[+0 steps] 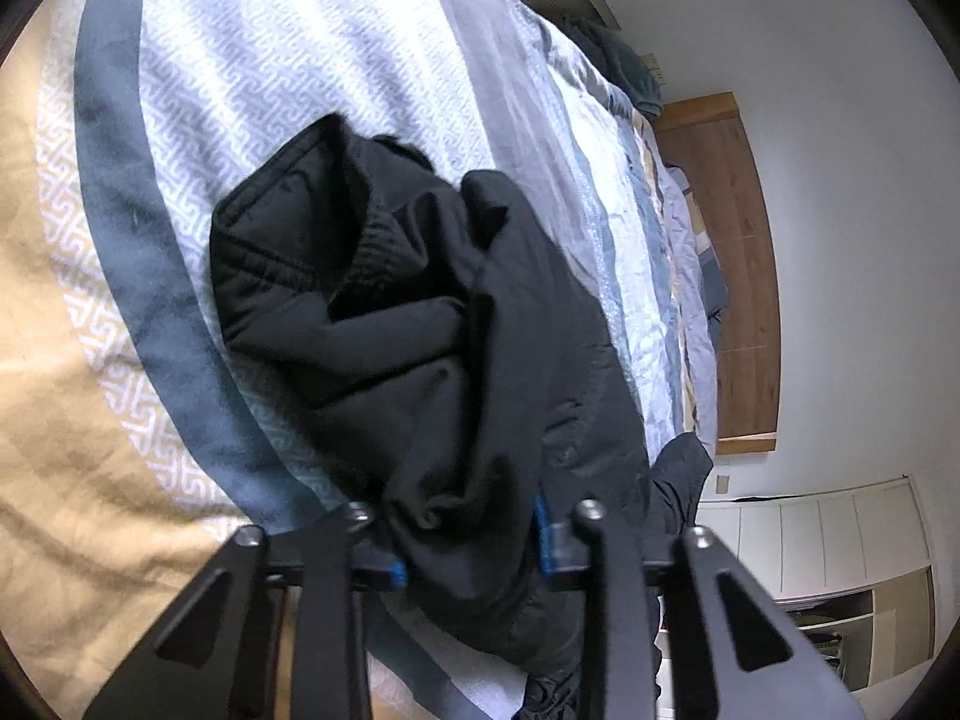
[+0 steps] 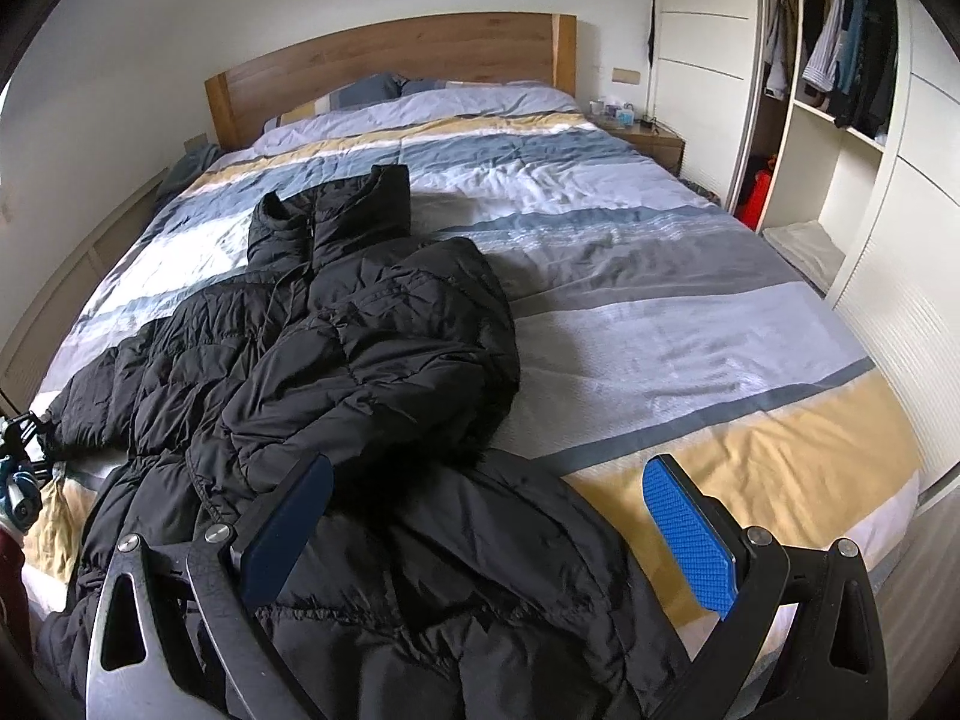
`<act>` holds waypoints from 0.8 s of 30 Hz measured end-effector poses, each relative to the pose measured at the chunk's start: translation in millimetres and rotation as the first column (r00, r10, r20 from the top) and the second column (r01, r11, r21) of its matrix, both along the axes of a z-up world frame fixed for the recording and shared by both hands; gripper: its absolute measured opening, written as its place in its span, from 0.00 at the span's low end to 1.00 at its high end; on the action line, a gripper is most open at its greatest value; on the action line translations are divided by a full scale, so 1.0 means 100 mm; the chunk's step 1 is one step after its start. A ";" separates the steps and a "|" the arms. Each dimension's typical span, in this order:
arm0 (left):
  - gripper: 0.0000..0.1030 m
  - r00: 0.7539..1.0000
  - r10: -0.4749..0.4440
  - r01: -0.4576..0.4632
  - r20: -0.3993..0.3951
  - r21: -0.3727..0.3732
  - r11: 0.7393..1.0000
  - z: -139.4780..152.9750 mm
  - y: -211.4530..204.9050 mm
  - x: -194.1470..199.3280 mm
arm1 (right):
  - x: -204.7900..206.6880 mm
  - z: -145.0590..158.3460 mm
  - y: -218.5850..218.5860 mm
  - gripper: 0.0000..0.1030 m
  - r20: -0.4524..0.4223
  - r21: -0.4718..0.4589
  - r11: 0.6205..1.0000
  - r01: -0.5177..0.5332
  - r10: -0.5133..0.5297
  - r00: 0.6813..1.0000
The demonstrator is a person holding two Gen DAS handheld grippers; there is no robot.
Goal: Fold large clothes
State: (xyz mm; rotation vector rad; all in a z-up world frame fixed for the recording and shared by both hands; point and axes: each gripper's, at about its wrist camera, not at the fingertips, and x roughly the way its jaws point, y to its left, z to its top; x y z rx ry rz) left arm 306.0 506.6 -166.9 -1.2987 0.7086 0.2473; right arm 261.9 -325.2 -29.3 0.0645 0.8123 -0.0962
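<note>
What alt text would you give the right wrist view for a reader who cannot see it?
A black quilted puffer jacket lies crumpled on a bed with a striped blue, grey and yellow duvet, its collar toward the wooden headboard. The right gripper hovers open over the jacket's near end, blue-padded fingers spread apart. An open wardrobe with hanging clothes stands at right.

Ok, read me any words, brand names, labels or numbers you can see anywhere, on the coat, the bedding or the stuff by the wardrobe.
None can be read.
Black coat: no logo, tag or lettering shows.
Bed cover: stripes and a woven pattern only, no writing.
Small items on the bedside table: too small and blurred to read.
Hanging clothes in the wardrobe: no print legible.
</note>
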 end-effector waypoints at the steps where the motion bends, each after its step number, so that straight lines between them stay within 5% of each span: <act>1: 0.18 1.000 -0.004 0.004 0.004 0.007 1.000 0.03 0.01 0.00 | -0.03 0.01 -0.01 0.99 0.003 0.000 1.000 0.002 -0.002 1.000; 5: 0.09 1.000 -0.027 0.027 0.010 0.058 0.998 0.17 -0.07 0.01 | -0.12 0.05 -0.04 0.99 0.008 -0.001 1.000 0.005 -0.005 1.000; 14: 0.06 0.996 -0.081 0.071 0.041 0.204 0.976 0.74 -0.32 0.05 | -0.33 0.20 -0.09 0.99 0.049 0.003 1.000 -0.001 0.001 0.999; 24: 0.06 0.975 -0.207 0.162 0.083 0.375 0.913 1.55 -1.00 0.14 | -0.56 0.33 -0.20 0.99 0.115 0.049 0.999 -0.023 0.017 0.993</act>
